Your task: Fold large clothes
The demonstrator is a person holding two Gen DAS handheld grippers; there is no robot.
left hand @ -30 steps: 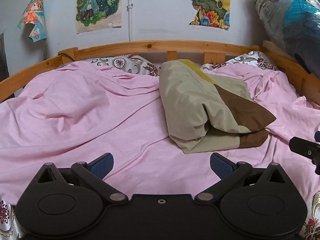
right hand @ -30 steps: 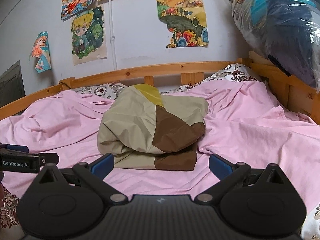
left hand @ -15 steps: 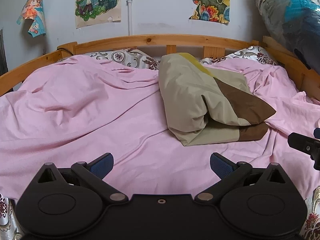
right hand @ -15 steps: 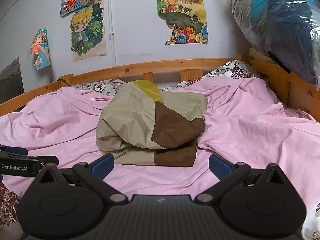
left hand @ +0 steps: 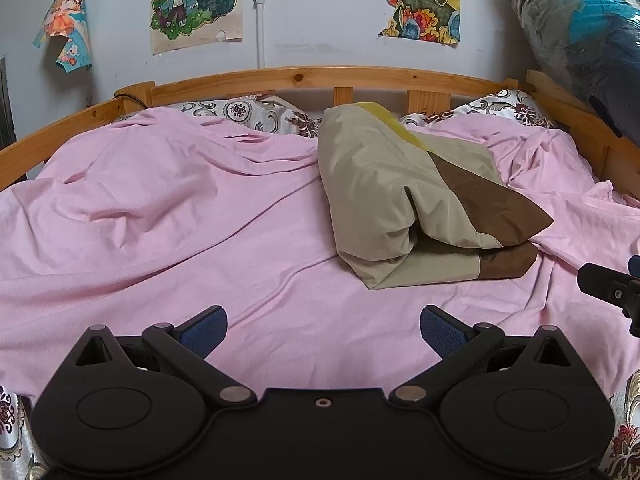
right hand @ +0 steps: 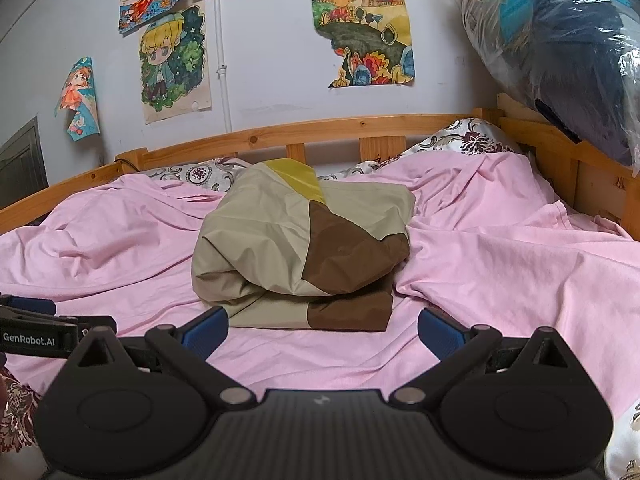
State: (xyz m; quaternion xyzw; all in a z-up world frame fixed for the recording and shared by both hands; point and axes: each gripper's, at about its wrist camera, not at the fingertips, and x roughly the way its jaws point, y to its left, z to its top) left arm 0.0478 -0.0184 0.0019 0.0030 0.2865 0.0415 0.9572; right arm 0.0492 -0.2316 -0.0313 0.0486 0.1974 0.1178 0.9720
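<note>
Your left gripper (left hand: 322, 326) and your right gripper (right hand: 322, 326) both hang low over the near edge of the bed, each with its jaws spread wide and nothing between them. Neither touches the sheet (left hand: 160, 216) or the garment; the blue pads (left hand: 204, 326) sit clear above the pink cloth.

The garment (right hand: 304, 248) lies toward the middle of the bed, a little nearer the headboard (left hand: 320, 76) than the near edge, and to the right of the left gripper's line of sight. It is already a compact bundle: tan on top, a brown panel along its right side, a strip of yellow at the far end, with one thick layer rolled over a flatter layer below. That stacking suggests the fold is mostly or wholly done, and the bundle was likely set there so it rests on flat sheet, away from the pillows (left hand: 248, 114) at the headboard.

With both hands back and open, you seem to be either finished or lining up one last tuck. The lower layer pokes out at the near edge, so it could be squared if you want a tidier result.
</note>
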